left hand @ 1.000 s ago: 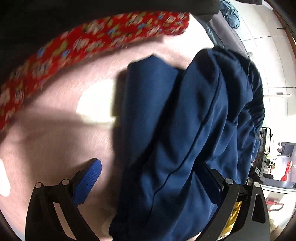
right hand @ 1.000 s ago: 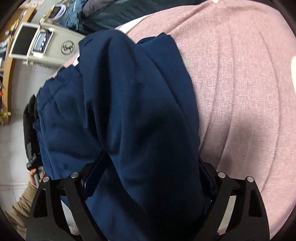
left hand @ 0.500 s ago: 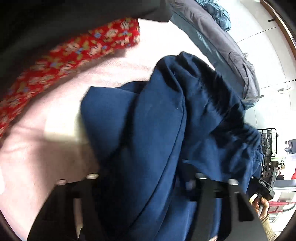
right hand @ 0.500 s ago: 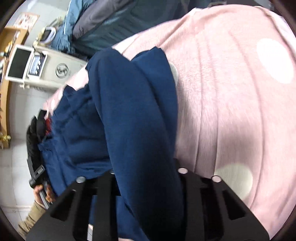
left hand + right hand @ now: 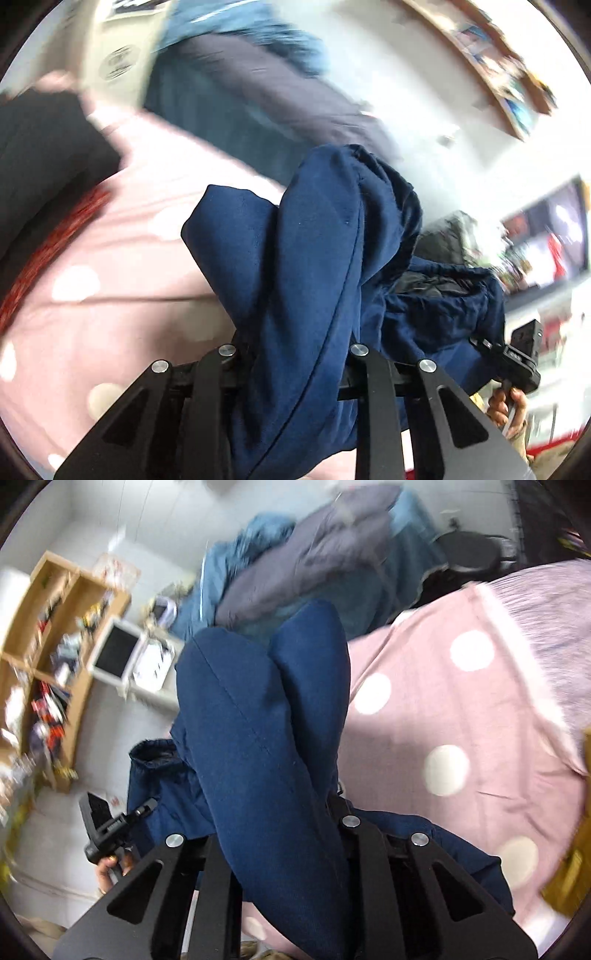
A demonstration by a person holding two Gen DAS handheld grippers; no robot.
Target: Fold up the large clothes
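Navy garment (image 5: 314, 266) fills centre of both wrist views, bunched, draping over pink dotted cover (image 5: 436, 716). Left gripper (image 5: 295, 365) jaws just closed in, clamped on a thick fold; right gripper (image 5: 280, 834) same, also pinching navy cloth. Grey-blue clothes pile (image 5: 314, 554) at top of frame.
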